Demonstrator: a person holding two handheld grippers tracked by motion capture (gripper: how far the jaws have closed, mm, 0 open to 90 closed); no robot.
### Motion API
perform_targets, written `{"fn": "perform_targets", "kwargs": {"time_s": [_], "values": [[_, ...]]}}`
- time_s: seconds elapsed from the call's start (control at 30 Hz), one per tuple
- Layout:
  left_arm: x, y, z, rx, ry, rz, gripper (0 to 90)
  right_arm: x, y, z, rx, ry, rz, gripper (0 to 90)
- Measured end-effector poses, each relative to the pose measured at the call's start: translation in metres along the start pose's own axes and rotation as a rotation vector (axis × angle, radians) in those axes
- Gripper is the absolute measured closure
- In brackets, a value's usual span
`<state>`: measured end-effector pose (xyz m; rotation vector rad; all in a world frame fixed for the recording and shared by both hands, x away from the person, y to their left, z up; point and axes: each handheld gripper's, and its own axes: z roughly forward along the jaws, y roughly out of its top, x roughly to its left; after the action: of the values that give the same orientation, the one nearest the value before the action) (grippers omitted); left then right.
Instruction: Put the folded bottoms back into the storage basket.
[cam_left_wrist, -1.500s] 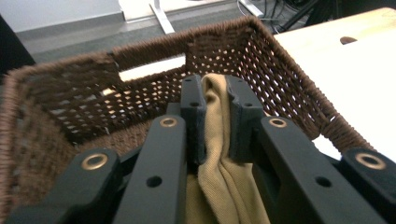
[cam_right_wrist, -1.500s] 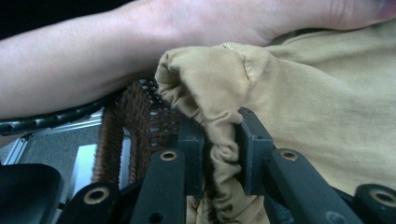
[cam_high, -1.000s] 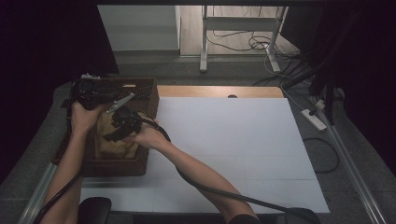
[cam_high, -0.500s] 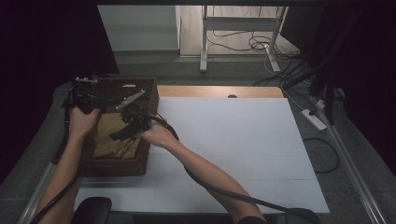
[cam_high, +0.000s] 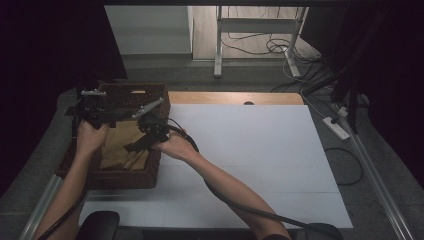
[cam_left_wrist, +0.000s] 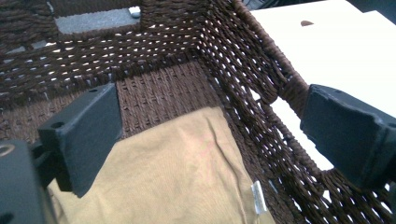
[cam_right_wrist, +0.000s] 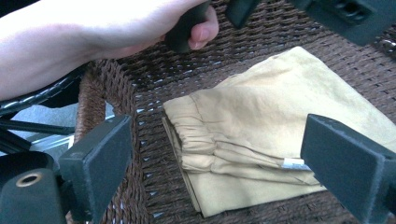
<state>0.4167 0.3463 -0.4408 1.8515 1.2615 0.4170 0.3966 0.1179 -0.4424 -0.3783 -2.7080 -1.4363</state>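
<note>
Both hand-held grippers (cam_high: 131, 146) gape above folded cloth (cam_right_wrist: 261, 135).

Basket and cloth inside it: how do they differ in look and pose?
The basket is dark brown, stiff open weave; the cloth is tan, soft and smooth. The basket stands with upright walls on the table; the cloth lies folded flat on its floor. Both sit under the open left gripper and right gripper.

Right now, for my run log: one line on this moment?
left gripper open | right gripper open | cloth folded in basket | nothing held
</note>
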Motion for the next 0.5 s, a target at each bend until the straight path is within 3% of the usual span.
{"fn": "perform_targets", "kwargs": {"time_s": [0.3,0.5], "values": [[-0.012,-0.009,-0.003,0.017,0.013,0.06,4.7,-0.001,-0.008,-0.007,-0.006,0.004,0.003,10.0],[-0.016,-0.015,-0.005,0.01,-0.017,0.037,2.5,-0.003,-0.014,-0.013,-0.003,0.003,0.009,8.5]]}}
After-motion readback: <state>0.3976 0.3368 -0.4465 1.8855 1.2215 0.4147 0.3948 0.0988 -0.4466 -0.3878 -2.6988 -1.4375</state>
